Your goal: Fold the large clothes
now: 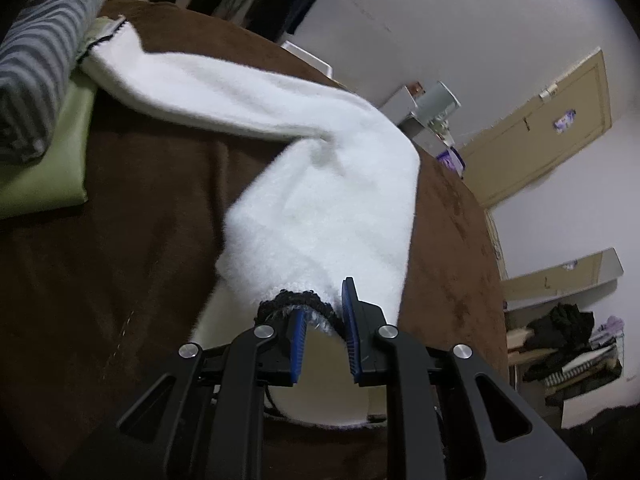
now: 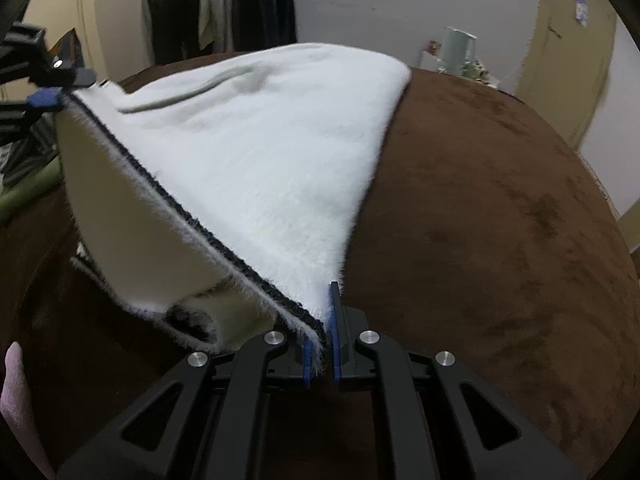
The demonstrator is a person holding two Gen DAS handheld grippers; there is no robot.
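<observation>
A large white fleece garment (image 1: 320, 184) with a black stitched edge lies over a brown bed cover (image 1: 140, 240). My left gripper (image 1: 324, 320) has its blue pads around the black-trimmed hem, which bunches between them; the jaws stand somewhat apart. In the right wrist view my right gripper (image 2: 322, 340) is shut on the garment's (image 2: 260, 160) black-trimmed edge and holds it lifted off the cover. The left gripper (image 2: 48, 92) shows at the far left of that view, holding the same edge, which stretches taut between both grippers.
A grey striped folded cloth (image 1: 40, 72) lies on a green pillow (image 1: 52, 152) at the left. Dark clothes (image 2: 224, 4) hang behind the bed. A door (image 1: 540, 120), a white jug (image 2: 456, 48) and a cluttered shelf (image 1: 568, 348) stand on the right.
</observation>
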